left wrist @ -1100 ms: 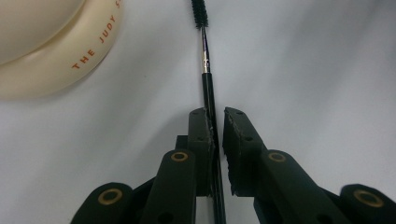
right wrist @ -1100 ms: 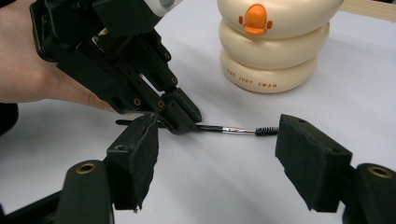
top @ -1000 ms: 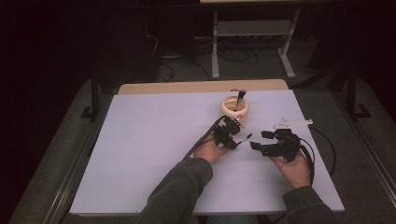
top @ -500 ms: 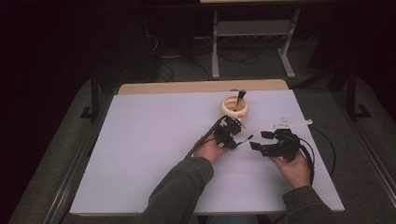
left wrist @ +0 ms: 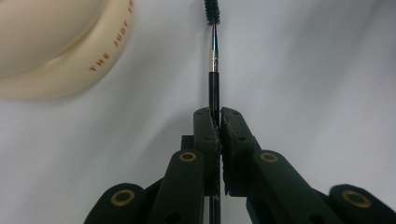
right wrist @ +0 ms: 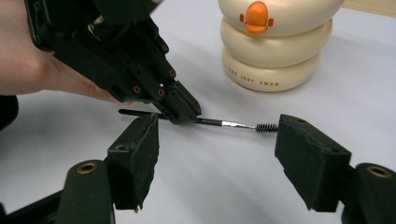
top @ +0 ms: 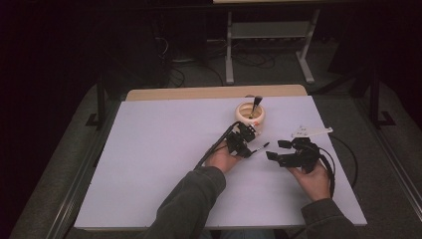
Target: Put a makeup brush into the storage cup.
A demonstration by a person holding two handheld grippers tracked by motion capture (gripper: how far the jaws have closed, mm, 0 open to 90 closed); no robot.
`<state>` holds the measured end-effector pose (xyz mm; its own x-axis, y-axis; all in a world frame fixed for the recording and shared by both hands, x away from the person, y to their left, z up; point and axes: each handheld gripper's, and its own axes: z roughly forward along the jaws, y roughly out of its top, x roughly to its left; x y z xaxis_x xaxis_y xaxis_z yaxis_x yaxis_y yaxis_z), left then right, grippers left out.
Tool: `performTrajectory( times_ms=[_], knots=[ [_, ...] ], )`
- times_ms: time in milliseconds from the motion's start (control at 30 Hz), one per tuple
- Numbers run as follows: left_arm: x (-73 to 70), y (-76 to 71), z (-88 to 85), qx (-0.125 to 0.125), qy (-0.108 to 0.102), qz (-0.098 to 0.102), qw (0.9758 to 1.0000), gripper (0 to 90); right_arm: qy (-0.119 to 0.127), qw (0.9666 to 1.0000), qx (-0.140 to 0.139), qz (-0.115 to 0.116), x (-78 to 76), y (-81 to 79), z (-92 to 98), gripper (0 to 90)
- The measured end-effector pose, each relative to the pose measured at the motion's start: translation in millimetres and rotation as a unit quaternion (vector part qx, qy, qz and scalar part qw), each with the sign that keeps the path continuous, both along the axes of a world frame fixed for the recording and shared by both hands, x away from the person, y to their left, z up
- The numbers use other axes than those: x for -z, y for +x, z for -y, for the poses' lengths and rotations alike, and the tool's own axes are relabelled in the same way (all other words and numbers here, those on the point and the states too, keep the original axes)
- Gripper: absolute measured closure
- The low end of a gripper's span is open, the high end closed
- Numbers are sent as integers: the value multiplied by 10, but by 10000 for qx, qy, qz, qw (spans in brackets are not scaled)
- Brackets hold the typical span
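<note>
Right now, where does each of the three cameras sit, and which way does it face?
High view: above the person's side, looking forward and down on the table; both forearms enter from below, with the left gripper and right gripper.
Left gripper view: rides the left gripper, looking along its jaws, shut on a thin brush, with the cream holder beside.
Right gripper view: rides the right gripper, facing its open jaws, the left gripper and a hand beyond.
Both gripper views share brush and holder.
</note>
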<state>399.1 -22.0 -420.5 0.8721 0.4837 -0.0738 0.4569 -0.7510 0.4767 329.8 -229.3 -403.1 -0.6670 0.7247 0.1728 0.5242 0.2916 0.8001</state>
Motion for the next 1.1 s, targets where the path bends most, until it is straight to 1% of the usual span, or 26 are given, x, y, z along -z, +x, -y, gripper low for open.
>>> performTrajectory(
  times_ms=[33,133,233,333,400,467,500,533,600,700,733,767,800,833,867,933,967,1067,1100],
  knots=[
    [-12,-3,-10,-12,-75,9,10000,860,-2,10000,-7,0,1,0,-2,293],
    [-45,-9,-53,-6,-184,11,9998,860,13,10000,2,-22,-1,-8,-16,290],
    [-70,-25,-123,-12,-223,37,9997,860,32,10000,-14,-8,-12,-20,-19,290],
    [-106,-39,-195,-44,-319,51,9995,860,57,10000,-45,3,-15,-27,-28,289],
    [-154,-47,-267,-66,-409,71,9991,860,84,9999,-69,-42,-19,-34,-47,289],
    [-200,-59,-325,-100,-502,88,9987,860,73,9999,-114,-2,-26,-42,-76,290],
    [-241,-61,-373,-37,-496,113,9987,860,85,9999,-120,-5,-31,-46,-92,291],
    [-260,-69,-397,-45,-525,112,9985,860,76,9998,-164,9,-35,-49,-114,290],
    [-304,-88,-464,-68,-618,130,9980,860,97,9997,-231,-49,-46,-58,-150,291],
    [-359,-119,-585,-71,-756,138,9970,860,75,9994,-324,-37,-61,-77,-205,292],
    [-362,-133,-604,-124,-834,115,9964,860,105,9993,-342,-116,-72,-91,-232,294],
    [-379,-150,-656,-64,-782,128,9968,860,130,9991,-385,-80,-72,-90,-244,295],
    [-378,-177,-685,-109,-865,139,9961,860,158,9989,-422,-106,-83,-99,-270,296],
    [-386,-195,-730,-63,-829,176,9964,860,156,9988,-435,-136,-93,-107,-292,297],
    [-388,-223,-765,-107,-882,157,9959,860,166,9986,-486,-109,-97,-107,-314,300],
    [-396,-257,-842,-119,-927,199,9954,860,204,9981,-559,-129,-104,-114,-361,301],
    [-400,-278,-900,-133,-987,194,9948,860,231,9979,-586,-139,-104,-116,-382,301],
    [-407,-327,-1024,-155,-1089,208,9937,860,243,9970,-714,-202,-125,-127,-476,304],
    [-416,-344,-1083,-129,-1110,223,9935,860,237,9967,-758,-177,-130,-128,-497,306]
  ],
)
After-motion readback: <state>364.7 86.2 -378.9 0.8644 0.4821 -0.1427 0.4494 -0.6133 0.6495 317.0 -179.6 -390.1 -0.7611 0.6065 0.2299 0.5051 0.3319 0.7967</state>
